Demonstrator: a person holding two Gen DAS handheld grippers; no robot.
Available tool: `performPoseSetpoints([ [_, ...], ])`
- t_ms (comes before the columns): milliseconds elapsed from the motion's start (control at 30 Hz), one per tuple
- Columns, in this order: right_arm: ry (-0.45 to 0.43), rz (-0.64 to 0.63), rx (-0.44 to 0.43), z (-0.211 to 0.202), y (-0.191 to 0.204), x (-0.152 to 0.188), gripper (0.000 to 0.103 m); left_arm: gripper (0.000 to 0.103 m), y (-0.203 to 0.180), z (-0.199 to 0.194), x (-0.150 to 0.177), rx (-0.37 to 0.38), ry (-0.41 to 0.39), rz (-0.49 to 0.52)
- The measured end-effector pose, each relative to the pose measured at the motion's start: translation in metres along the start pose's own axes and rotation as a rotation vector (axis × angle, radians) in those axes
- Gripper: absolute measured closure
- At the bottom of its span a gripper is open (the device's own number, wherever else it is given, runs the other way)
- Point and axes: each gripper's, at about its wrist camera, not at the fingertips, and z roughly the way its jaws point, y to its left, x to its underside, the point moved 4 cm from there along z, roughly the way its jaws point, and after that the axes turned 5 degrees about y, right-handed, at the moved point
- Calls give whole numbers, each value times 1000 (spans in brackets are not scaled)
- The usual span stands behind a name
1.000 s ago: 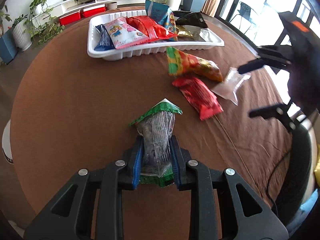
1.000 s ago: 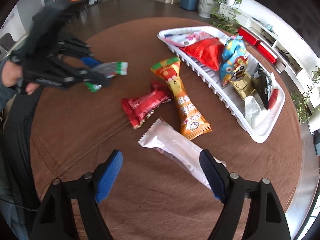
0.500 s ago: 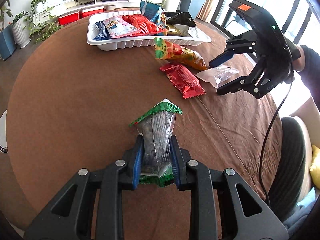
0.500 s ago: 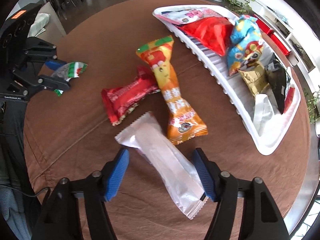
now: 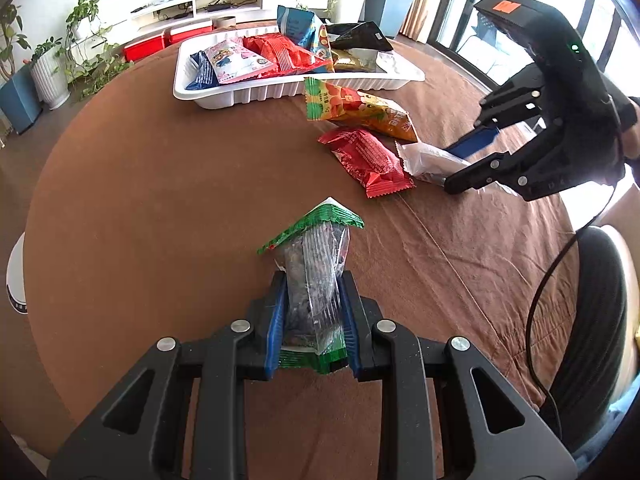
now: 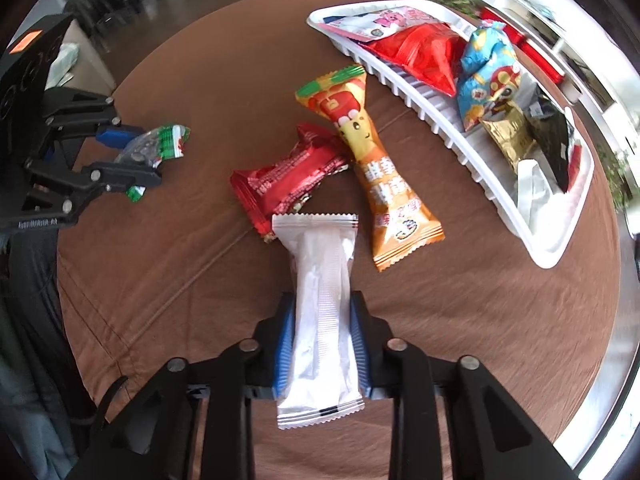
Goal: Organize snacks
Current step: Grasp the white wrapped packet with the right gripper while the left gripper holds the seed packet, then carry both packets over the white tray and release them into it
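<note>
My left gripper is shut on a clear snack packet with green ends, held above the brown table; it also shows in the right wrist view. My right gripper is shut on a long white packet lying on the table; it also shows in the left wrist view. A red packet and an orange packet lie just beyond the white one. The white tray holds several snack bags at the far side.
The round table has a brown cloth. A black chair back stands at the right edge. Plants and a low shelf with red boxes stand beyond the table.
My right gripper moved down over the white packet and closed on it. My left gripper stayed shut on the green-ended packet and pulled back a little from the tray.
</note>
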Motion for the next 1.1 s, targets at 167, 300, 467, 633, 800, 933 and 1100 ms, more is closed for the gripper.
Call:
performPoseSetpoints([
  [167, -53, 94, 11, -3, 19, 9, 81, 80, -3, -4, 0, -2, -12, 1],
  [300, -168, 241, -54, -22, 19, 25, 81, 80, -4, -9, -2, -11, -25, 1],
  [467, -319, 355, -145, -53, 20, 45, 81, 80, -2, -18, -7, -16, -49, -5],
  [633, -403, 466, -167, -70, -8, 58, 81, 80, 6, -29, -21, -11, -80, -23],
  [800, -453, 618, -158, -72, -61, 60, 81, 80, 24, -48, -52, -19, -131, -43],
  [933, -498, 724, -131, -87, -95, 56, 81, 80, 45, -58, -89, -41, -169, -53],
  [1100, -569, 762, -115, -115, -124, 31, 81, 80, 76, -63, -151, -48, -207, -86],
])
